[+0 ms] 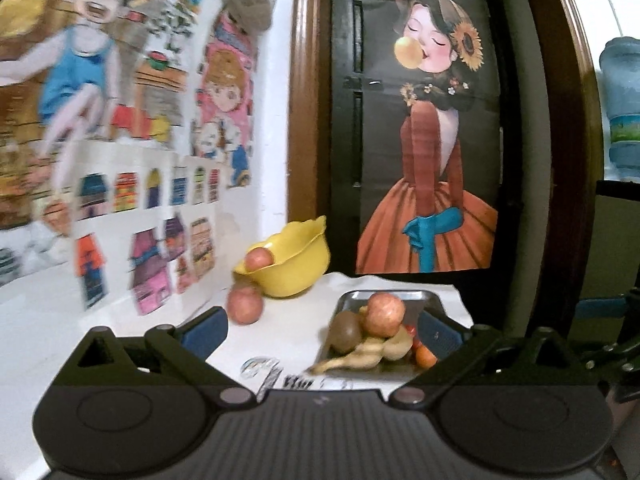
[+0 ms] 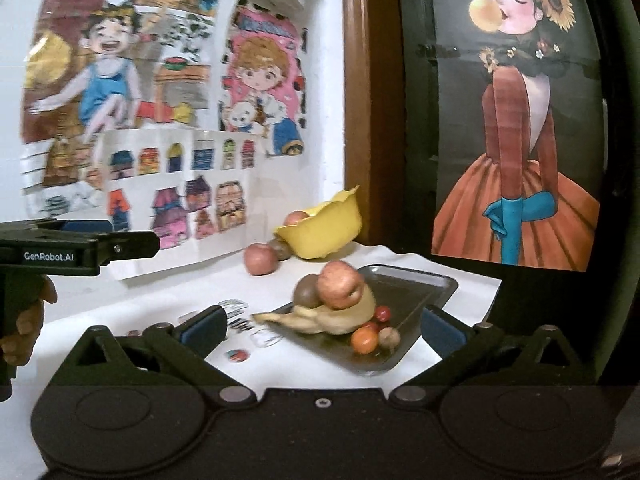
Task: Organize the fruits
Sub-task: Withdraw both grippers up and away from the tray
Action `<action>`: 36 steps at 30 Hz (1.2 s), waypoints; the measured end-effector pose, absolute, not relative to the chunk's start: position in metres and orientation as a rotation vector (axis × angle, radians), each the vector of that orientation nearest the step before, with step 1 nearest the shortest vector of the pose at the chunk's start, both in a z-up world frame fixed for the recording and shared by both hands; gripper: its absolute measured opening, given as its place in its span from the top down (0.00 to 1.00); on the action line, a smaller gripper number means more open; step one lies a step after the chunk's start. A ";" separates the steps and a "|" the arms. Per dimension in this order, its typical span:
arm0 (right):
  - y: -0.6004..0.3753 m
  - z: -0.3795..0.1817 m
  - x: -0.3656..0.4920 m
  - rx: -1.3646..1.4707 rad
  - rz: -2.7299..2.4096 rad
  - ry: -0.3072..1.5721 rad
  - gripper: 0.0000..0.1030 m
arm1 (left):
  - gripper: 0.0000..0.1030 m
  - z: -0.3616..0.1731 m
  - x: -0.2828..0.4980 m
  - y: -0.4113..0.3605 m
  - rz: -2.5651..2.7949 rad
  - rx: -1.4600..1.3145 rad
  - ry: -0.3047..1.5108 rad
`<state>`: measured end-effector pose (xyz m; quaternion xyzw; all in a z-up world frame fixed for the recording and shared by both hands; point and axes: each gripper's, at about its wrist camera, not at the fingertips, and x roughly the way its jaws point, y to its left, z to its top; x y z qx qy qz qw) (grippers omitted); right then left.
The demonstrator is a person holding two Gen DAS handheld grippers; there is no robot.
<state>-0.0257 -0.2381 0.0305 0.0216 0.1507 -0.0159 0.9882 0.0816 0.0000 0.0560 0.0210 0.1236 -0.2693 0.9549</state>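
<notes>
Fruits heaped on the metal tray [image 2: 436, 280], both of my grippers empty and hanging back.

An apple [image 2: 340, 284] sits atop the pile with a banana [image 2: 320, 320]; another apple [image 2: 260, 259] lies loose beside the tipped yellow bowl [image 2: 328, 236]. My left gripper [image 1: 322, 330] and right gripper [image 2: 322, 328] both stand wide open, holding nothing. I judge no pick has begun; next I would bring one gripper down to straddle the top apple.
</notes>
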 end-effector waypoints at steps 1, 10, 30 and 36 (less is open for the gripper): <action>-0.233 0.030 -0.032 0.050 -0.021 0.302 0.01 | 0.00 0.054 0.075 0.007 -0.535 0.039 0.258; -0.187 0.013 -0.082 0.098 0.001 0.318 0.01 | 0.00 0.031 0.027 0.054 -0.466 0.014 0.332; -0.167 -0.003 -0.075 0.113 0.025 0.376 0.01 | 0.00 0.001 0.000 0.075 -0.399 -0.063 0.437; -0.212 -0.022 -0.062 0.266 0.143 0.311 0.01 | 0.00 -0.010 0.009 0.066 -0.302 -0.172 0.482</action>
